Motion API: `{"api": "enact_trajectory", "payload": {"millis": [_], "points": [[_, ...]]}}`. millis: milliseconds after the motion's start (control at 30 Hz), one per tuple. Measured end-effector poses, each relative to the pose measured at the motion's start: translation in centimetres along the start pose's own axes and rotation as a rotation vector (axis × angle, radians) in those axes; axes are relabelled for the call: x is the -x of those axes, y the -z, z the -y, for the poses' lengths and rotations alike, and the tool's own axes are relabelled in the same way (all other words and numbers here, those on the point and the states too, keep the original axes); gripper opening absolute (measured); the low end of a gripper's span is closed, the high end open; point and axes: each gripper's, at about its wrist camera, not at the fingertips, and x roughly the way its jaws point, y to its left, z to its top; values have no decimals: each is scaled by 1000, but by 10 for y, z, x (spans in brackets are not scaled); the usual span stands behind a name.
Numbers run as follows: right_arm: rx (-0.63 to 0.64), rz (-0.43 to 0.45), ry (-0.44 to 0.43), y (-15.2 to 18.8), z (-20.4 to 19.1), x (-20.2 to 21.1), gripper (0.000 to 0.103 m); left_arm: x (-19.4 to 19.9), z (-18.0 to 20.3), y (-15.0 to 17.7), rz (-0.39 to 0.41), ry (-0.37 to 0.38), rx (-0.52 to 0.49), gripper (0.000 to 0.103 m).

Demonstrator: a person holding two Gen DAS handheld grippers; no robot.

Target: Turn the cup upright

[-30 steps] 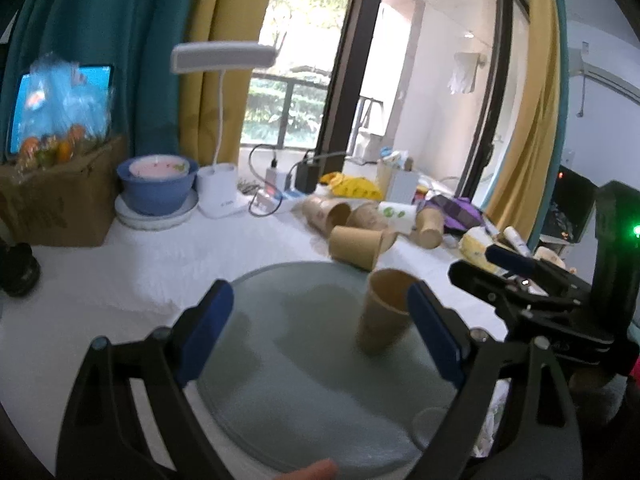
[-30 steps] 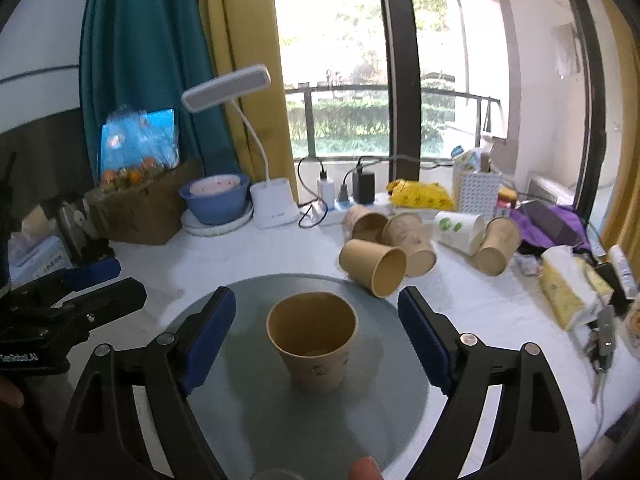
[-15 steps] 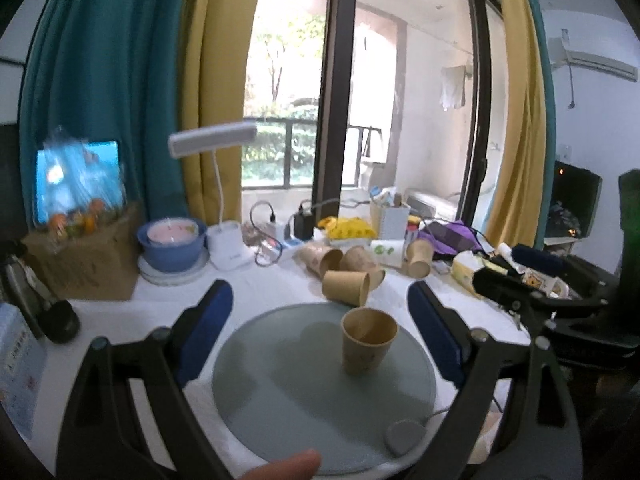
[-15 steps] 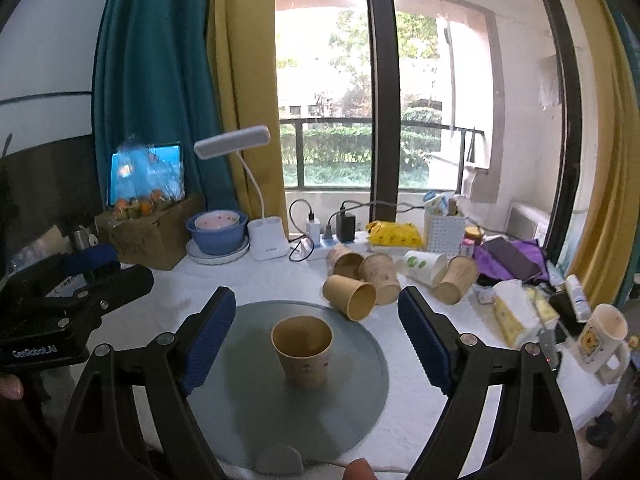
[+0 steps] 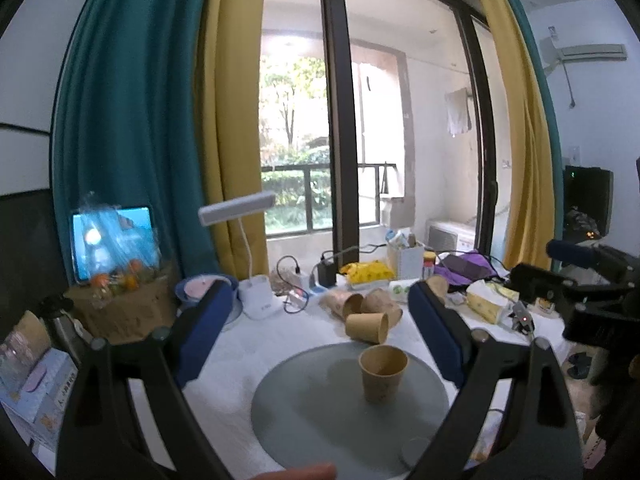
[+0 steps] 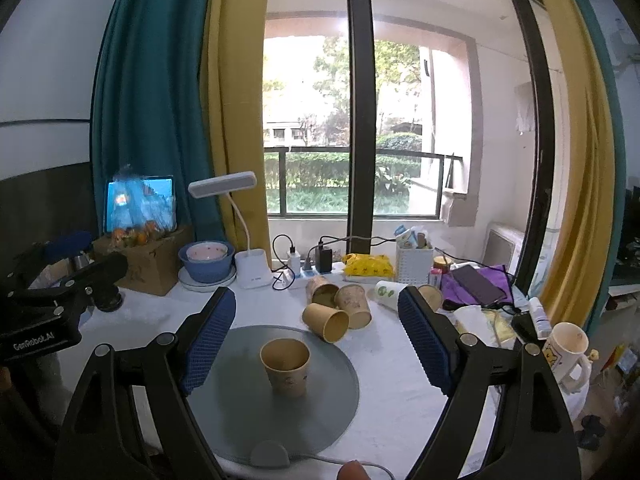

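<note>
Now | left tool [image 5: 320, 332] wide open, empty | right tool [image 6: 316, 340] wide open, empty | cup [image 6: 285, 366] upright on mat [image 6: 332, 396]

Bright daylight thru window [image 6: 320, 128], backlit w/ glare, fisheye-warped edges, dark corners, sharp focus.

Both grippers, left gripper [image 5: 320, 332] and right gripper [image 6: 316, 334], have drawn back from the upright cup [image 6: 285, 366].

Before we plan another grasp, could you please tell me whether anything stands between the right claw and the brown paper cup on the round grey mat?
Nothing visible does. The brown paper cup stands upright on the round grey mat, with only bare mat between it and the open right claw. The tipped paper cups lie behind it.
</note>
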Motion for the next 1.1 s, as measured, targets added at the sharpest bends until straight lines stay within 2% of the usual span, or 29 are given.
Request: {"api": "enact_trajectory", "payload": {"millis": [233,700,1100], "points": [[-14,-9,-26,0,2,-3,86,-7,2,-4,-13,14,2,92],[-26,-13,-22,-1,0,-5,86,-2,4,-1,-12,53,28,92],[-24,-15,-23,1,2,-7,86,1,0,1,-3,55,44,92]]}}
